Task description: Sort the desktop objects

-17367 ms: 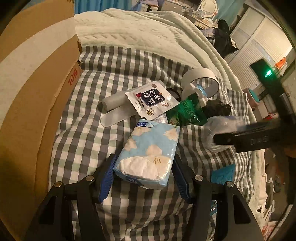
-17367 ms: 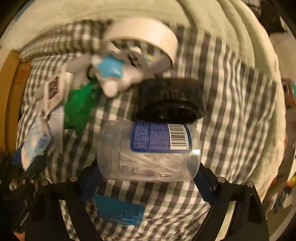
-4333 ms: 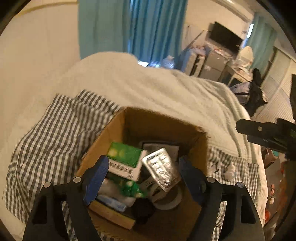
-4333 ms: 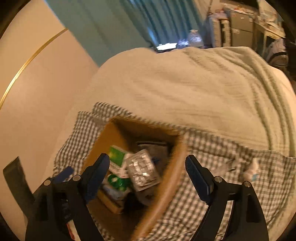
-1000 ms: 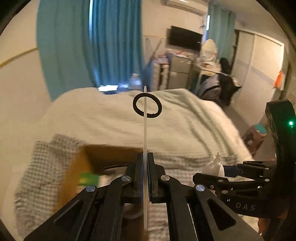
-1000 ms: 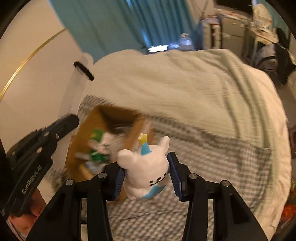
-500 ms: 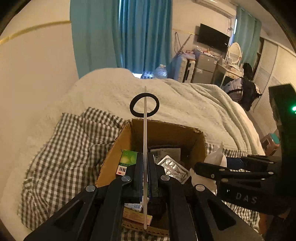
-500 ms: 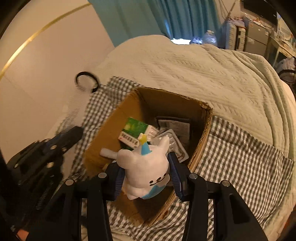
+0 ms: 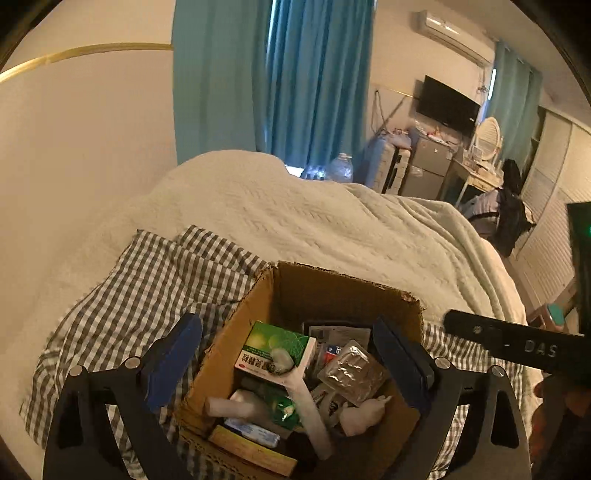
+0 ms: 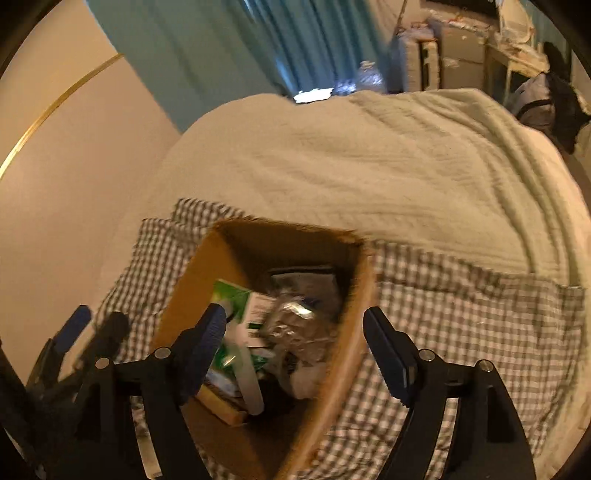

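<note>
Setting: a home bedroom.

A bed (image 9: 332, 221) under a cream textured blanket fills the middle; teal curtains (image 9: 273, 77) hang behind it. A wall-mounted television (image 9: 448, 105), an air-conditioning unit (image 9: 448, 35), a round vanity mirror (image 9: 489, 134) on a cluttered desk and louvred wardrobe doors (image 9: 554, 236) line the far side.

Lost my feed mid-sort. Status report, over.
Left gripper open, empty. Right gripper open, empty. Both above cardboard box; white toy and flat strip inside. Nothing in the way.
</note>
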